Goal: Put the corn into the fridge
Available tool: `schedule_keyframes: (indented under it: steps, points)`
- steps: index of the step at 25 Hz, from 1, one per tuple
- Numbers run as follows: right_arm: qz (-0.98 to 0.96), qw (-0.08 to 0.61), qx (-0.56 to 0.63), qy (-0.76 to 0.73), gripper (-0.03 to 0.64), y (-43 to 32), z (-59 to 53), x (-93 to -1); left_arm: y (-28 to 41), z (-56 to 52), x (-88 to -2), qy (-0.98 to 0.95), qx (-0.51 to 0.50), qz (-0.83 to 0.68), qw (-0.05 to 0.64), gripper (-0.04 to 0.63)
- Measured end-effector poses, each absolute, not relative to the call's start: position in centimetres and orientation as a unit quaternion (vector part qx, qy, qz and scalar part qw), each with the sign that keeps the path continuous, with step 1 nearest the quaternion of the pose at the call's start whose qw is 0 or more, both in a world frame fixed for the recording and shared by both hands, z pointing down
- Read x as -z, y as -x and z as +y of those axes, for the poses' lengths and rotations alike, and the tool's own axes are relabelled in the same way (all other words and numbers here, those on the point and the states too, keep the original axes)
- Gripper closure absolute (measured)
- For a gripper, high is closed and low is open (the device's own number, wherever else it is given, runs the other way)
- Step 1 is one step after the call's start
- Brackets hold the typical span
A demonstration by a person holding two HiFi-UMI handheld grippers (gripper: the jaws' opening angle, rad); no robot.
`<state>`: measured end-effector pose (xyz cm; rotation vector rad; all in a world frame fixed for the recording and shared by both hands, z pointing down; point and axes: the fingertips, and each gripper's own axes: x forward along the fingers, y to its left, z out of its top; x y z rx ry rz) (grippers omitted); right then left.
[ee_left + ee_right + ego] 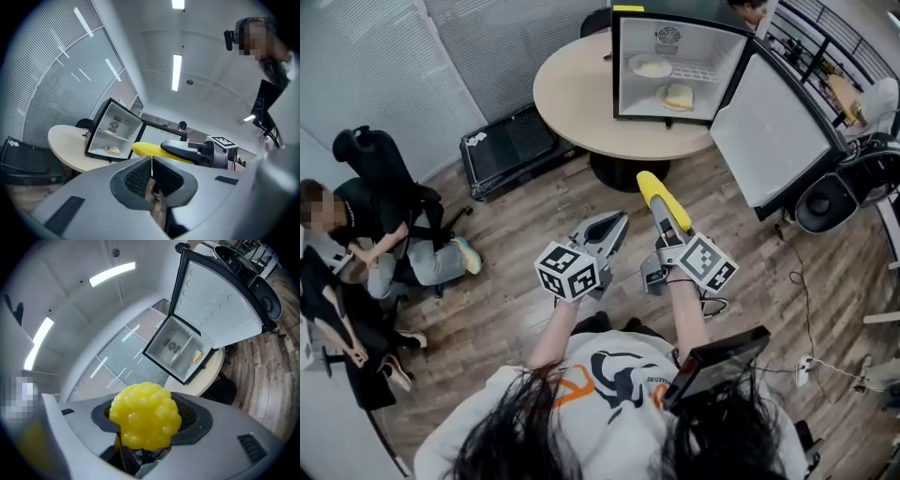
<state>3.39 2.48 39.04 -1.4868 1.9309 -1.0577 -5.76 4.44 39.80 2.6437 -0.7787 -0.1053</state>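
Across wood floor from open mini fridge on desk, held corn endwise in right tool, left tool closed empty; risked it pivoting loose or hitting shelved plates.

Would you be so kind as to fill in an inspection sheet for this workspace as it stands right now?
Surface: round table, carrying the fridge.
Job's things: corn held in the air, short of the fridge; fridge door swung open; a plate on the upper shelf, a pale food item below.
Clutter: black case on the floor beside the table.
Grippers: right gripper closed on the corn; left gripper shut, nothing in it.
Cables: cord and power strip on the floor at right.
Surroundings: wood floor; seated person at left.
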Motion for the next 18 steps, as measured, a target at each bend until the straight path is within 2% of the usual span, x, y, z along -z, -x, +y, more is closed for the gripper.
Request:
schedule_keyframes:
  steps: [18]
  points:
    - [0.713, 0.229, 0.388, 0.537, 0.354, -7.4, 2.1, -39.9, 1.1, 4.5, -40.5, -0.94, 0.02, -0.283, 0.188, 0.581]
